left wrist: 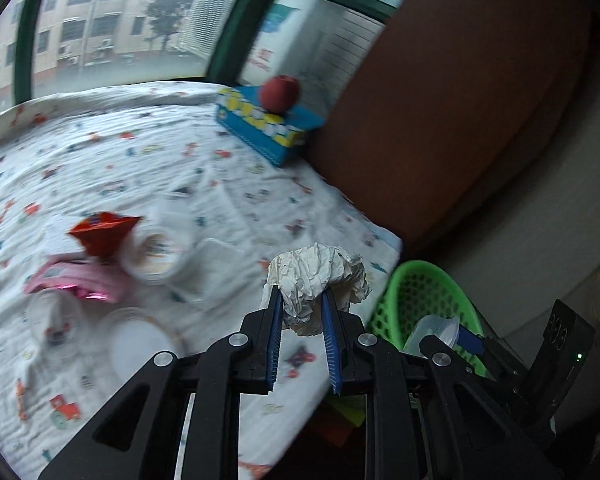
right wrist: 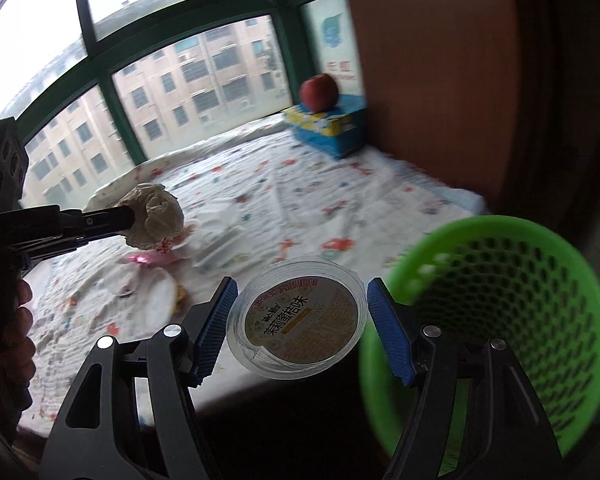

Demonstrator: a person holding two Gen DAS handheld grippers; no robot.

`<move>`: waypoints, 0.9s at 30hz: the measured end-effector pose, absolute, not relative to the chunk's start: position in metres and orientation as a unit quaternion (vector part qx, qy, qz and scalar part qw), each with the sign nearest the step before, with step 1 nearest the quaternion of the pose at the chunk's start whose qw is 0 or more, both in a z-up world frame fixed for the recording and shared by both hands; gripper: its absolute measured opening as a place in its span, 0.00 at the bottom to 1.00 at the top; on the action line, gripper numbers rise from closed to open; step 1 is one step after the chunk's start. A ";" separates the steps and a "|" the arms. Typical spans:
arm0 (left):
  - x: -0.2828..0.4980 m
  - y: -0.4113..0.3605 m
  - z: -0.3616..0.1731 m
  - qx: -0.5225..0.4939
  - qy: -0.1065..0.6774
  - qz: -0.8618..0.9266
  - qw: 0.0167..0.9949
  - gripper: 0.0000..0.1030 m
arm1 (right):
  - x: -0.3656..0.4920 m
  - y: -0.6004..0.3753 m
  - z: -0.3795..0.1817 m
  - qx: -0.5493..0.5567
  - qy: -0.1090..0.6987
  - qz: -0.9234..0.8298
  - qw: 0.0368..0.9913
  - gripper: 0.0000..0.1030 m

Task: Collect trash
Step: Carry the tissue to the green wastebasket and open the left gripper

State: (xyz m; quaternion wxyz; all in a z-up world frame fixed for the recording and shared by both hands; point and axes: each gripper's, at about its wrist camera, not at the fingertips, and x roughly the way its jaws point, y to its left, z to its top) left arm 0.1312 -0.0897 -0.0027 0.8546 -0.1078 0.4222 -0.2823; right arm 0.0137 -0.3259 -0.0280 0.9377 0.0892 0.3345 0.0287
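Observation:
My left gripper (left wrist: 301, 296) is shut on a crumpled white paper ball (left wrist: 317, 276) and holds it in the air over the bed's near corner. The right wrist view shows that ball (right wrist: 156, 216) at the left, above the other trash. My right gripper (right wrist: 301, 286) is shut on a clear plastic cup (right wrist: 296, 320) with a printed foil lid, just left of the green mesh basket (right wrist: 499, 224). In the left wrist view the basket (left wrist: 419, 268) stands beside the bed, with the cup (left wrist: 435, 328) at its mouth.
On the patterned sheet (left wrist: 140, 160) lie a red wrapper (left wrist: 104, 236), a pink wrapper (left wrist: 72, 280), several clear cups (left wrist: 156, 252) and a round lid (left wrist: 140, 340). An apple (left wrist: 280, 94) sits on a blue tissue box (left wrist: 268, 128). A brown cabinet (left wrist: 439, 120) rises at the right.

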 end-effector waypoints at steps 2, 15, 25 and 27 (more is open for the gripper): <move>0.130 -0.112 -0.002 -0.098 0.424 -0.300 0.849 0.18 | 0.003 -0.347 -0.029 0.095 0.336 0.005 0.937 0.65; 0.112 -0.241 -0.015 -0.012 0.446 -0.379 0.811 0.18 | -0.057 -0.435 -0.038 0.134 0.338 -0.082 0.928 0.67; 0.094 -0.289 -0.040 0.039 0.467 -0.397 0.789 0.28 | -0.091 -0.460 -0.031 0.135 0.316 -0.124 0.931 0.74; 0.091 -0.294 -0.043 0.049 0.465 -0.394 0.791 0.36 | -0.096 -0.463 -0.031 0.141 0.312 -0.128 0.931 0.74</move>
